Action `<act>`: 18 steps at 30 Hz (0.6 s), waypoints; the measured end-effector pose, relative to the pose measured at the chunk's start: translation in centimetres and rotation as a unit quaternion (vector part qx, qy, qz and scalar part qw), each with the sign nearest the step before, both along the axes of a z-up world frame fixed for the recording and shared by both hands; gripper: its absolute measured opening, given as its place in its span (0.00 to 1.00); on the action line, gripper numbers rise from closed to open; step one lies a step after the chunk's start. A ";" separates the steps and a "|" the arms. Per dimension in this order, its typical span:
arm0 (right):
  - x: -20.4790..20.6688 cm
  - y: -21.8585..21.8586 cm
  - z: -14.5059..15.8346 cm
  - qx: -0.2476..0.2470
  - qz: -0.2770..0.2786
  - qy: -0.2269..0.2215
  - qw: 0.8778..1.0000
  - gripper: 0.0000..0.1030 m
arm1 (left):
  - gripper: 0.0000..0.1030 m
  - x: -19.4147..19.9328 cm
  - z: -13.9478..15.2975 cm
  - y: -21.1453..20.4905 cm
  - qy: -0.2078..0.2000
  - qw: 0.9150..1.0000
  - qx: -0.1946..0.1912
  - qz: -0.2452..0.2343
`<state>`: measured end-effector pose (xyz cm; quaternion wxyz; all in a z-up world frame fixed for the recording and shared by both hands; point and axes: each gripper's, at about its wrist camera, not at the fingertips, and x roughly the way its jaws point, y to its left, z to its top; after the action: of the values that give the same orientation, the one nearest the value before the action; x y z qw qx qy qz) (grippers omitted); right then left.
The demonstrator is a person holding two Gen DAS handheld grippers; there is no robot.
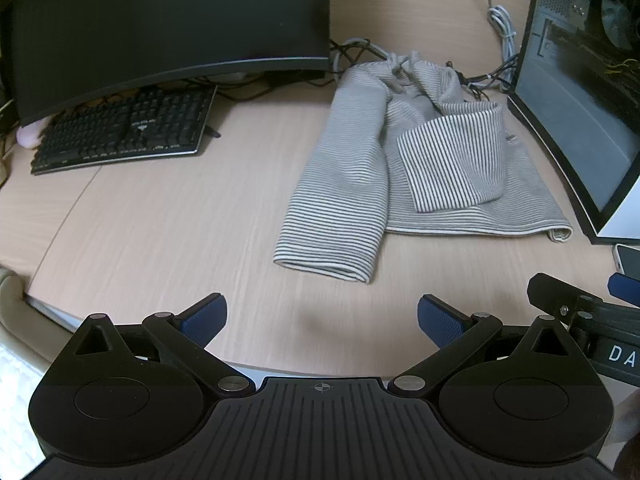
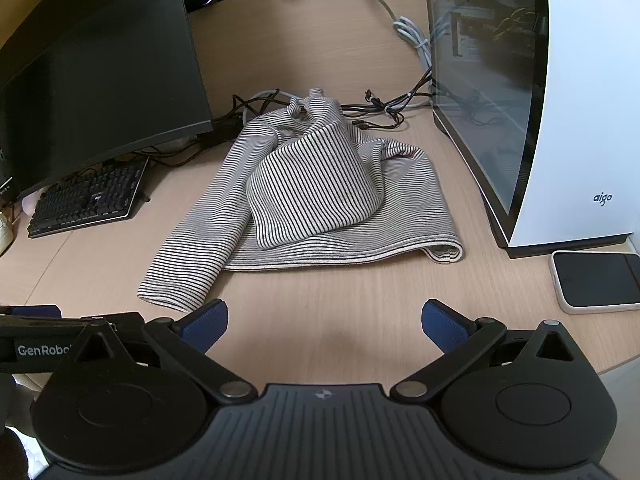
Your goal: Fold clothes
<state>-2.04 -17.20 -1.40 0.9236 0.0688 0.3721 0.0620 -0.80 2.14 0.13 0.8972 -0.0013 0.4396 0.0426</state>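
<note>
A grey and white striped long-sleeved top [image 1: 416, 160] lies loosely on the wooden desk [image 1: 180, 220]. One sleeve stretches toward me on the left, the other is folded over the body. It also shows in the right wrist view [image 2: 312, 196]. My left gripper [image 1: 322, 320] is open and empty, hovering above the desk short of the near sleeve cuff [image 1: 324, 262]. My right gripper [image 2: 324, 324] is open and empty, just short of the top's hem [image 2: 340, 258]. The right gripper's tip shows at the left view's right edge [image 1: 580, 304].
A dark monitor [image 1: 168, 20] and black keyboard [image 1: 124, 132] stand at the left. A white PC case with a glass side [image 2: 520, 112] stands at the right, with cables [image 2: 380, 108] behind the top. A phone [image 2: 596, 280] lies by the case.
</note>
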 end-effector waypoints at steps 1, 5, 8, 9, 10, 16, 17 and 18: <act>0.1 0.1 0.0 -0.002 0.000 0.000 1.000 1.00 | 1.00 0.0 0.0 0.1 0.000 1.000 0.000 0.000; 0.3 0.4 -0.1 -0.009 0.000 0.000 1.000 1.00 | 1.00 0.2 -0.1 0.4 0.002 1.000 -0.001 0.002; 0.5 0.5 -0.3 -0.016 0.000 0.000 1.000 1.00 | 1.00 0.4 -0.1 0.6 0.003 1.000 -0.002 0.003; 0.6 0.5 -0.3 -0.017 -0.001 0.000 1.000 1.00 | 1.00 0.4 -0.2 0.6 0.003 1.000 -0.002 0.003; 0.6 0.6 -0.3 -0.018 -0.001 0.001 1.000 1.00 | 1.00 0.5 -0.2 0.7 0.004 1.000 -0.002 0.003; 1.0 0.9 -0.4 -0.027 -0.001 0.004 1.000 1.00 | 1.00 0.9 -0.4 1.0 0.008 1.000 -0.005 0.005; 1.1 1.0 -0.5 -0.028 -0.001 0.004 1.000 1.00 | 1.00 1.0 -0.4 1.1 0.009 1.000 -0.005 0.006; 1.1 1.0 -0.5 -0.029 -0.001 0.005 1.000 1.00 | 1.00 1.1 -0.4 1.1 0.009 1.000 -0.005 0.006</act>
<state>-0.92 -16.16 -1.90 0.9235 0.0424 0.3779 0.0501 0.29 3.23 -0.27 0.8927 -0.0082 0.4483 0.0456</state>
